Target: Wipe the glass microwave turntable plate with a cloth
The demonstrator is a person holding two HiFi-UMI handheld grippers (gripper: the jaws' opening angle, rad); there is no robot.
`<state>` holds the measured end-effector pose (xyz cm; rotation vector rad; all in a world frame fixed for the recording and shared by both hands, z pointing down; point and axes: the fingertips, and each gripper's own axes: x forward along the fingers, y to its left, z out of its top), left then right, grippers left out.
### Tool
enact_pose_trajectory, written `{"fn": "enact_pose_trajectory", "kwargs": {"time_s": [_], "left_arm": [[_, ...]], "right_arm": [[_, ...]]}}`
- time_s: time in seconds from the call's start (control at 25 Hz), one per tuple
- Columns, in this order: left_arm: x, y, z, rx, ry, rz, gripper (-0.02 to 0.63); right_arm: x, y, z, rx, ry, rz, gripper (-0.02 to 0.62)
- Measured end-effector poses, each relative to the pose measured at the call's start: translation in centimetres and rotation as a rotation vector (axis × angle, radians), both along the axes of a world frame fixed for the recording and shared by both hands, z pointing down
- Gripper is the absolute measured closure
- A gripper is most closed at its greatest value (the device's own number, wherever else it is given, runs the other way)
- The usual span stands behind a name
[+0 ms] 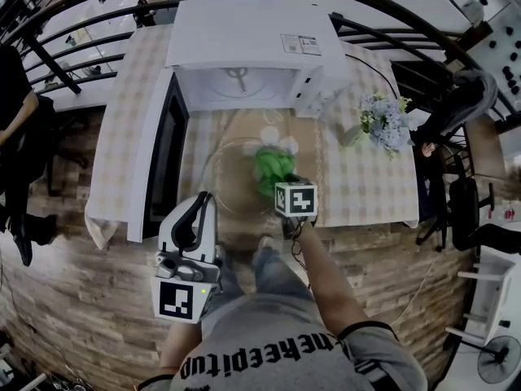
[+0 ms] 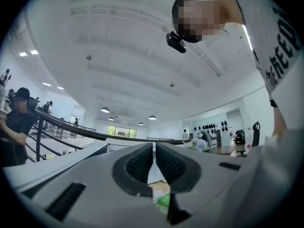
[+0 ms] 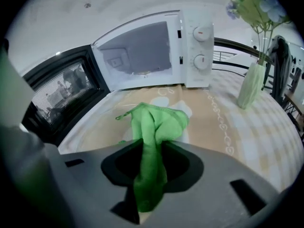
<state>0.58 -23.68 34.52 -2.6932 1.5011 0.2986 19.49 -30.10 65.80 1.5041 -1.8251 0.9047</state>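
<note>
The glass turntable plate (image 1: 221, 177) lies flat on the table in front of the open microwave (image 1: 244, 47). A crumpled green cloth (image 1: 273, 164) rests on the plate's right half. My right gripper (image 1: 282, 183) is shut on the cloth's near end, just above the plate. In the right gripper view the cloth (image 3: 156, 122) runs back between the shut jaws of the right gripper (image 3: 151, 151), with the plate (image 3: 99, 125) beneath. My left gripper (image 1: 199, 204) hovers at the table's front edge, left of the plate. In its own view the left gripper (image 2: 154, 148) is tilted upward, shut and holding nothing.
The microwave door (image 1: 167, 157) swings open to the left, beside the plate. A vase of pale blue flowers (image 1: 383, 125) stands on the table's right side, also in the right gripper view (image 3: 251, 84). A checked tablecloth (image 1: 358, 194) covers the table. A person (image 1: 12, 137) stands far left.
</note>
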Motion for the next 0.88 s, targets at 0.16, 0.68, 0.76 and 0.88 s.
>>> {"fn": "enact_pose_trajectory", "kwargs": {"time_s": [0.16,0.68,0.76,0.88], "left_arm": [[-0.1,-0.1,0.0,-0.007,-0.003,0.001,0.584],[-1.4,0.5,0.6,-0.027,-0.014,-0.006,0.584],[-1.6,0.4,-0.1,-0.005,-0.002,-0.009,0.584],[-2.2,0.4,-0.4,-0.002,-0.002,-0.013,0.584]], "right_arm": [[2.3,0.4,-0.1,-0.002,0.007,0.050,0.480],[-3.5,1.9,-1.7,0.009,-0.089,-0.027,0.482],[-7.6,2.8,-1.6,-0.005,-0.147,-0.095,0.481],[-13.3,4.3,-1.4,-0.032,-0.232,-0.182,0.480]]}}
